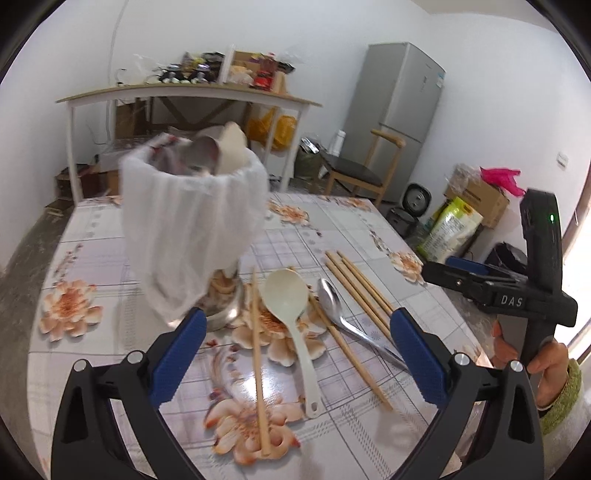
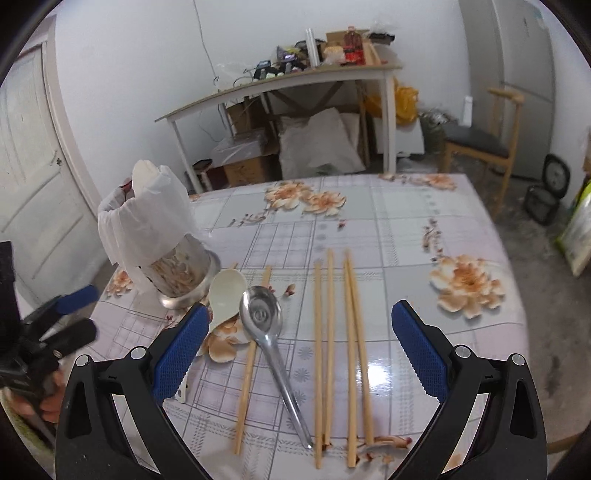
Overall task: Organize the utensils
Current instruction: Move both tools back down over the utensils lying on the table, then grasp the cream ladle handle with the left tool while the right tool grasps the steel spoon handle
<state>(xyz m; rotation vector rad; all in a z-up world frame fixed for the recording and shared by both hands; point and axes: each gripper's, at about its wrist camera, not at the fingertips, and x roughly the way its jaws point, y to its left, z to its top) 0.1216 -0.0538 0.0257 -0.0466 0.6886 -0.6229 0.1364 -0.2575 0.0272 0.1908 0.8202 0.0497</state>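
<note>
Door (image 2: 33, 155) in rt view only; fridge (image 1: 402, 110) clearer lft.

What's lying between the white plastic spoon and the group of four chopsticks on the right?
The metal spoon, bowl up, and one chopstick passing under it; the right wrist view shows both.

White walls (image 1: 332, 33), grey fridge (image 1: 402, 92), wooden chair (image 1: 365, 166).

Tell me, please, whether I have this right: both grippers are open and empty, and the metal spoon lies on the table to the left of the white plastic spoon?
Not quite: the metal spoon lies to the right of the white plastic spoon, as the right wrist view shows. Both grippers, left and right, are open and empty.
</note>
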